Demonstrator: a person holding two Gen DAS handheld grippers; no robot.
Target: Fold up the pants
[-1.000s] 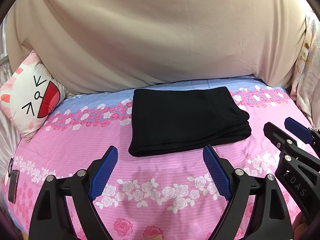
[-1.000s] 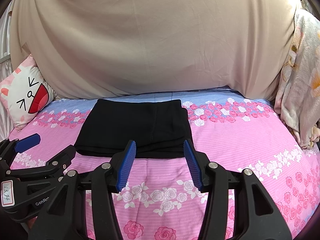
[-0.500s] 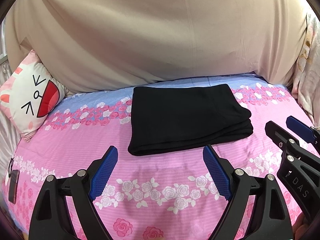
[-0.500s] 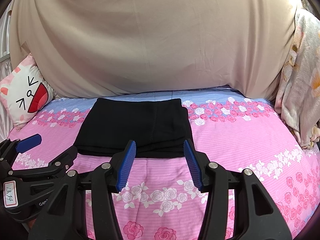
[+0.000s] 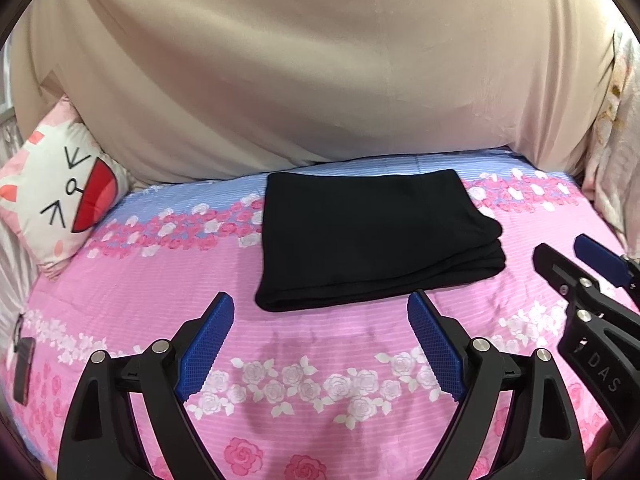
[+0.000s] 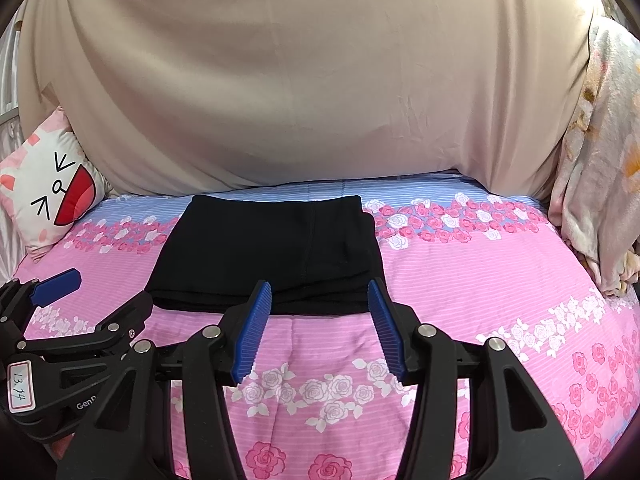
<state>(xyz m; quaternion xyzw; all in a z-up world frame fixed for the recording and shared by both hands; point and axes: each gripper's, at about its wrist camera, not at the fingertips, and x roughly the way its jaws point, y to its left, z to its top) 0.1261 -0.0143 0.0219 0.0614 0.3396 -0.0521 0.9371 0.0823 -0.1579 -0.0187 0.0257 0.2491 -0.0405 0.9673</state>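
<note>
Both your grippers are open and hold nothing. The pants (image 5: 372, 240) lie folded on the bed (image 5: 320, 360), long side across, just ahead of your right gripper (image 6: 320, 328); the left gripper (image 5: 320, 348) is farther.

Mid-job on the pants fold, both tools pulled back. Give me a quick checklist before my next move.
1. Pants folded into a compact stack: ok, a flat black rectangle with layered edges on its right side.
2. Pants free of both tools: ok, neither touches the fabric.
3. Left tool empty: ok, wide open over the bedsheet.
4. Right tool empty: ok, partly open, nothing between its fingers.
5. Bed near the stack: ok, the cushion lies well to the left, apart from the pants.
6. Fold edges neatly aligned: cannot tell, the dark fabric hides detail.
</note>
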